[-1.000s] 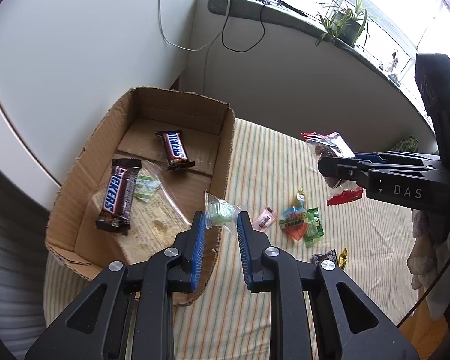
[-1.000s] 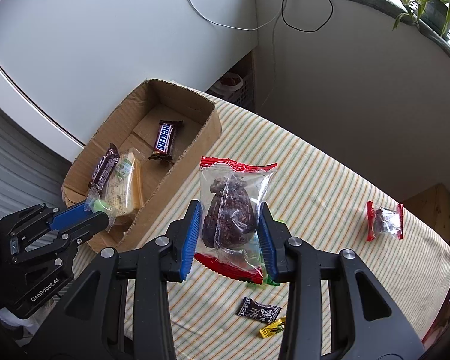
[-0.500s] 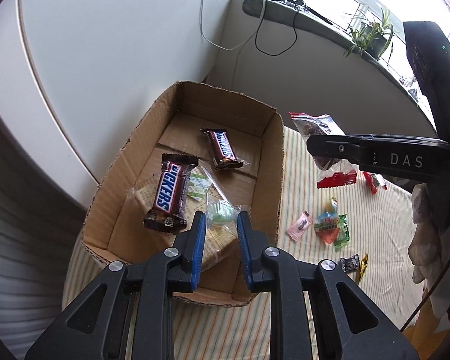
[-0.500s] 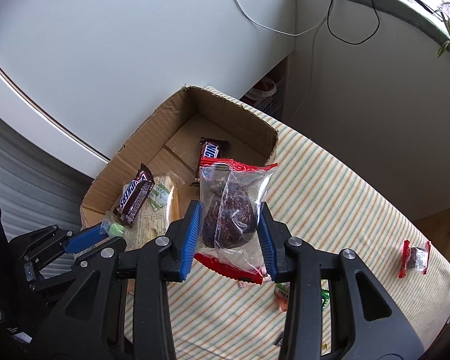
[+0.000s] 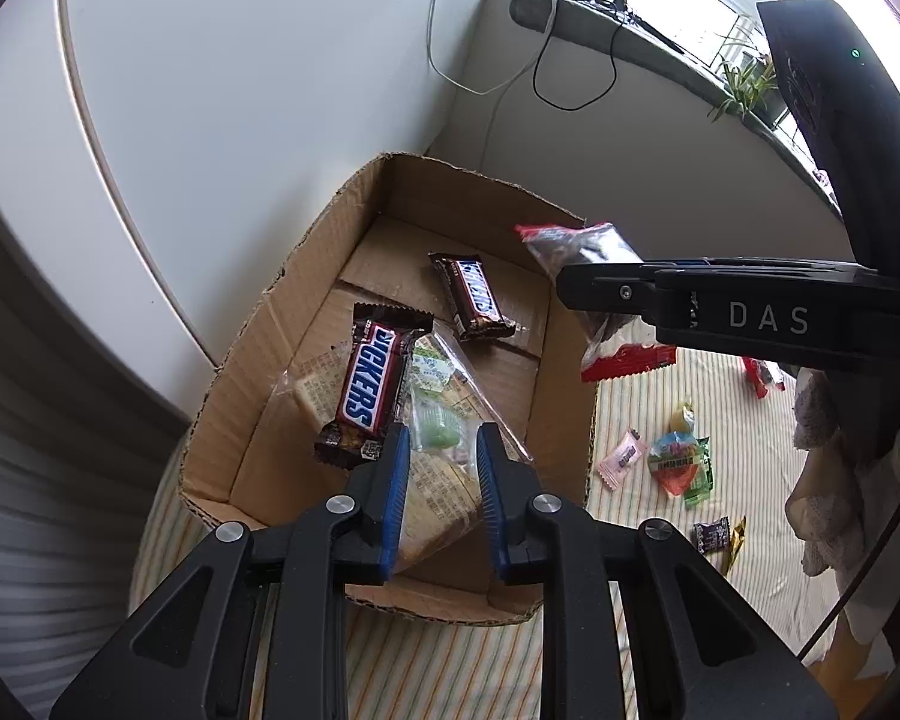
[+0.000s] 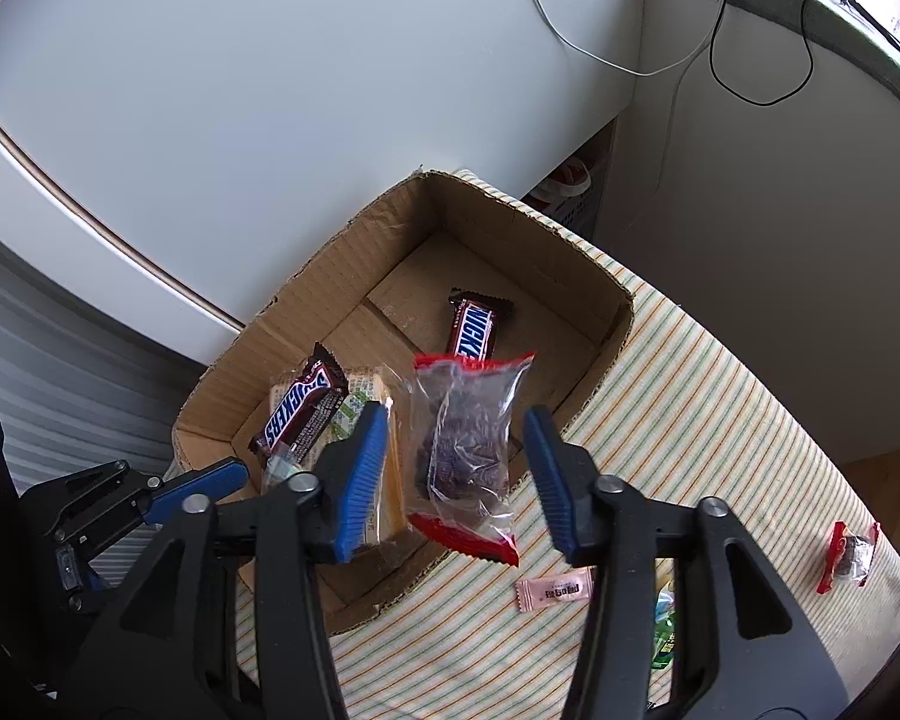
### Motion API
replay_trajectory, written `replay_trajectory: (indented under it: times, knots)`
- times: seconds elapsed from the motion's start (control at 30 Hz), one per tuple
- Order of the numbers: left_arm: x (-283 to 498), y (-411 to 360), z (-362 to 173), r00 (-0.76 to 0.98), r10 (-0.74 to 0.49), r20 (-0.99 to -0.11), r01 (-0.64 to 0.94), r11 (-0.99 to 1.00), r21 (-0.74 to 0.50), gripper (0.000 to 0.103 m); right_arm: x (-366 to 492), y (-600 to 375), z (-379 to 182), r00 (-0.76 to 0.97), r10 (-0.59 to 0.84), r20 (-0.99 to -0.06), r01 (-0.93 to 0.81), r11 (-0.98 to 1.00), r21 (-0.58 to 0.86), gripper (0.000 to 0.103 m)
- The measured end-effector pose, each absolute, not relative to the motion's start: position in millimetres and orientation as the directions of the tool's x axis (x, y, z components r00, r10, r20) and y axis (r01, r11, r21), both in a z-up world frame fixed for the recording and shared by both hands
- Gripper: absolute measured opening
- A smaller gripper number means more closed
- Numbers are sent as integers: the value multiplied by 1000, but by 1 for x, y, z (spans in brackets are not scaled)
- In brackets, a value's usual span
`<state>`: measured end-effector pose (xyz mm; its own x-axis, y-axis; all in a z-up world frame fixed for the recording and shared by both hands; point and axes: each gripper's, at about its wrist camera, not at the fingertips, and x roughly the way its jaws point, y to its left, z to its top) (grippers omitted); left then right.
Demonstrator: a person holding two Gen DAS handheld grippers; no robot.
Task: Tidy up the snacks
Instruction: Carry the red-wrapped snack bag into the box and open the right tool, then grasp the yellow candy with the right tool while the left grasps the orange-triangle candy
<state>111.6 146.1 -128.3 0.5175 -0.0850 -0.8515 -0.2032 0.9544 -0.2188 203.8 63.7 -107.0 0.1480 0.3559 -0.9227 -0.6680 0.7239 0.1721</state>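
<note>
An open cardboard box (image 5: 258, 360) on the striped cloth holds two Snickers bars (image 5: 369, 384) (image 5: 474, 297) and a clear-wrapped cracker pack (image 5: 444, 504). My left gripper (image 5: 442, 433) hangs over the box's near end. A small green candy (image 5: 435, 429) in clear wrap sits between its pads, and the jaws are just starting to open. My right gripper (image 6: 456, 420) is above the box's right wall with its jaws opening. A clear, red-edged bag of dark snack (image 6: 462, 438) hangs loose between them, touching neither pad.
Loose sweets lie on the striped cloth (image 6: 690, 390) right of the box: a pink candy (image 5: 621, 459), a green-orange packet (image 5: 681, 468), a purple candy (image 5: 711, 537) and a small red packet (image 6: 849, 555). A white wall with cables stands behind the box.
Both grippers moved from over the cloth to over the box. The right jaws spread and let go of the dark-snack bag. The left still carries the green candy.
</note>
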Motion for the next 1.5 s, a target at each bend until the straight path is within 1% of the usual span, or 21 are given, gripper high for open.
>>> replay_trajectory:
  times: [0.03, 0.07, 0.13, 0.53, 1.03, 1.3, 1.5]
  knots:
    - [112, 146, -128, 519, -86, -851, -204, 954, -221, 28, 204, 63, -105, 155, 363, -919, -667, 725, 174, 73]
    - [112, 147, -128, 521, -84, -849, -207, 953, -221, 39, 205, 62, -103, 162, 371, -915, -664, 726, 177, 78]
    - [111, 149, -127, 531, -83, -843, -212, 950, -228, 48, 207, 61, -101, 165, 379, -910, -657, 731, 185, 81]
    - [111, 147, -124, 532, -72, -844, -206, 955, -211, 49, 212, 46, -96, 167, 384, -908, -629, 751, 201, 82]
    - [105, 132, -114, 540, -68, -839, -182, 963, -196, 49, 194, 22, -72, 244, 365, -899, -618, 773, 146, 82]
    - [104, 105, -111, 533, -91, -841, -131, 973, -189, 49, 182, -25, -65, 291, 348, -891, -576, 807, 127, 82]
    - [105, 79, -114, 521, -124, -844, -84, 977, -196, 49, 177, -89, -67, 306, 323, -896, -491, 860, 142, 82]
